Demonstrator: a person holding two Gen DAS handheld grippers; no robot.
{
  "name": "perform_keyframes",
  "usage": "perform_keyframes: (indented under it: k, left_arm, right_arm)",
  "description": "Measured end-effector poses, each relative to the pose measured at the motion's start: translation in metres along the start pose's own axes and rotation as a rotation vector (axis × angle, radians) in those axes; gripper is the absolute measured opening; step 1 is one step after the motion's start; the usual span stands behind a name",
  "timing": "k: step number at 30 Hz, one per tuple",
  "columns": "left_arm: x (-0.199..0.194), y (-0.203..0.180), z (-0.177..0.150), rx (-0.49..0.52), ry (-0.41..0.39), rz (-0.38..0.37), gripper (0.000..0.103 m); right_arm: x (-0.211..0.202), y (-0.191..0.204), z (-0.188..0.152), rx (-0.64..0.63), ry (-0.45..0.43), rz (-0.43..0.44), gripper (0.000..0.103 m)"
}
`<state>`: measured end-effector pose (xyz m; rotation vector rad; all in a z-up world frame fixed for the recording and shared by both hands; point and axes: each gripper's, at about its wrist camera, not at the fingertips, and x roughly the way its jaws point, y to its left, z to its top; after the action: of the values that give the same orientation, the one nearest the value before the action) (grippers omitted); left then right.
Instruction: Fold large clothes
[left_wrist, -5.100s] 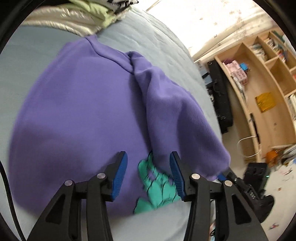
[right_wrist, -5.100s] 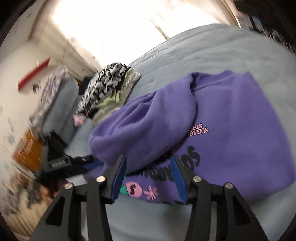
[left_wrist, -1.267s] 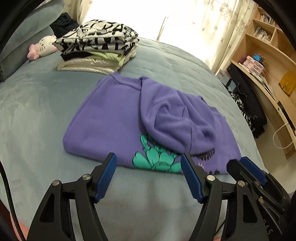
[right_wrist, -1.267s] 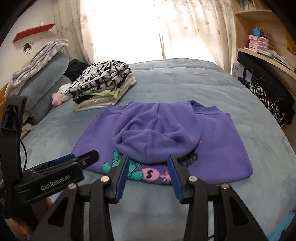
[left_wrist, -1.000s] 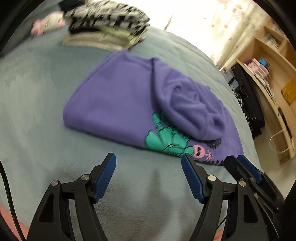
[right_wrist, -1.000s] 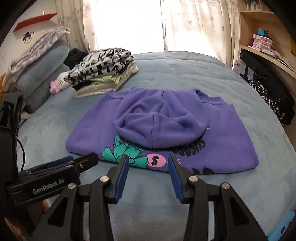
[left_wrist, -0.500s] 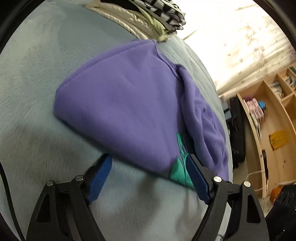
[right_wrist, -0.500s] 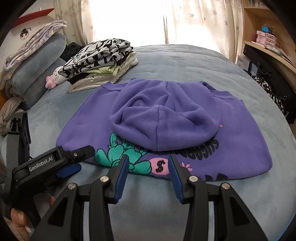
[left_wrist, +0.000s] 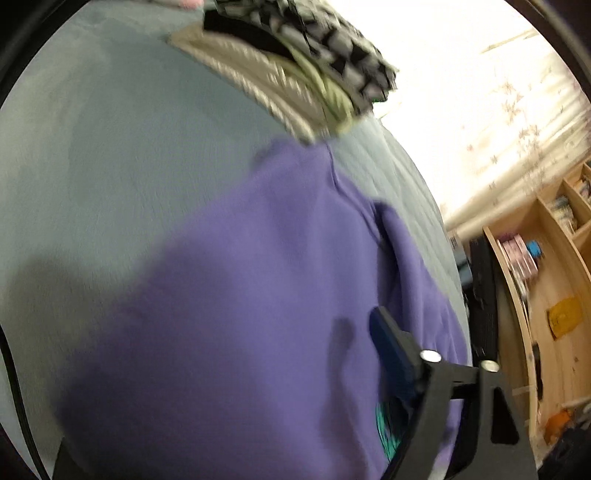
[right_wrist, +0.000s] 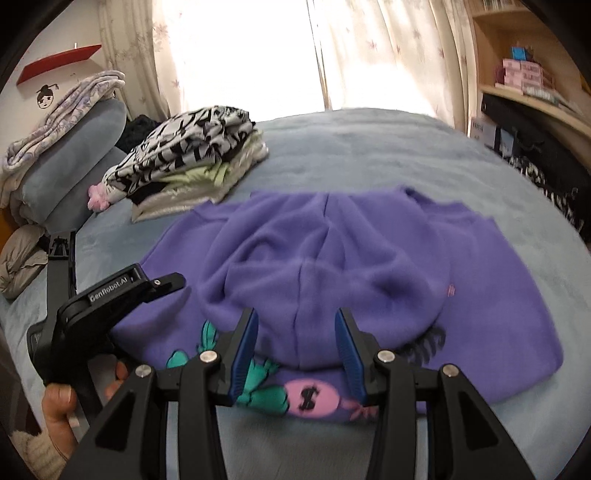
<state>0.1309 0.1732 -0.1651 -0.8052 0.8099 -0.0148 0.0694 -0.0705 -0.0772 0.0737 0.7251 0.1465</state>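
Left claw (right_wrist: 162, 286) now over folded purple hoodie (right_wrist: 332, 258), closing.

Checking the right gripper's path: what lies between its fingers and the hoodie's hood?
Nothing: in the right wrist view the right gripper already straddles the purple hood's near edge.

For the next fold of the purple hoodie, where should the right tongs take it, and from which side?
Probably the near hem of the hoodie, by the pink dollar print, coming in low from the near edge of the bed. That edge lies flat and free; the hood is draped over the middle, too bulky to pinch.
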Motion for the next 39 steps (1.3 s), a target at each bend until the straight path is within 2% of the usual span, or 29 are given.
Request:
perform_keyframes:
  k: [2,5,8,13,15,16,18,22,30,35,39]
  left_arm:
    - [-0.001,0.004,0.005,0.013,-0.033,0.032,0.043]
    - [-0.001,0.001,0.004,0.054,-0.044,0.065,0.030]
    - [-0.008,-0.013,0.003,0.122,-0.078,0.070,0.024]
    - [-0.028,-0.041,0.003,0.245,-0.140,0.073,0.022]
    - [-0.035,-0.054,0.001,0.292,-0.164,0.068,0.022]
    - [-0.038,-0.060,0.001,0.315,-0.173,0.065,0.022]
    - [-0.044,-0.075,-0.003,0.369,-0.183,0.055,0.022]
    - [-0.054,-0.098,-0.009,0.449,-0.213,0.052,0.022]
    - [-0.062,-0.150,-0.025,0.584,-0.210,0.039,0.022]
    - [-0.064,-0.185,-0.037,0.666,-0.199,0.073,0.022]
    - [-0.063,-0.210,-0.050,0.705,-0.190,0.101,0.022]
  right_arm:
    - [0.004,-0.002,0.007,-0.006,-0.016,-0.011,0.043]
    - [0.012,-0.008,0.021,-0.008,-0.050,-0.028,0.043]
    - [0.024,-0.009,0.034,-0.032,-0.092,-0.098,0.041]
    - [0.049,-0.008,0.044,-0.100,-0.151,-0.187,0.037]
    - [0.067,-0.009,0.041,-0.123,-0.117,-0.192,0.035]
    - [0.077,-0.011,0.039,-0.123,-0.074,-0.183,0.035]
    - [0.100,-0.019,0.030,-0.082,0.047,-0.104,0.035]
    - [0.102,-0.020,0.027,-0.097,0.045,-0.083,0.036]
    - [0.099,-0.028,0.018,-0.061,0.015,-0.044,0.036]
    - [0.096,-0.039,0.019,-0.009,0.010,0.015,0.036]
    - [0.092,-0.046,0.025,-0.004,0.068,0.073,0.036]
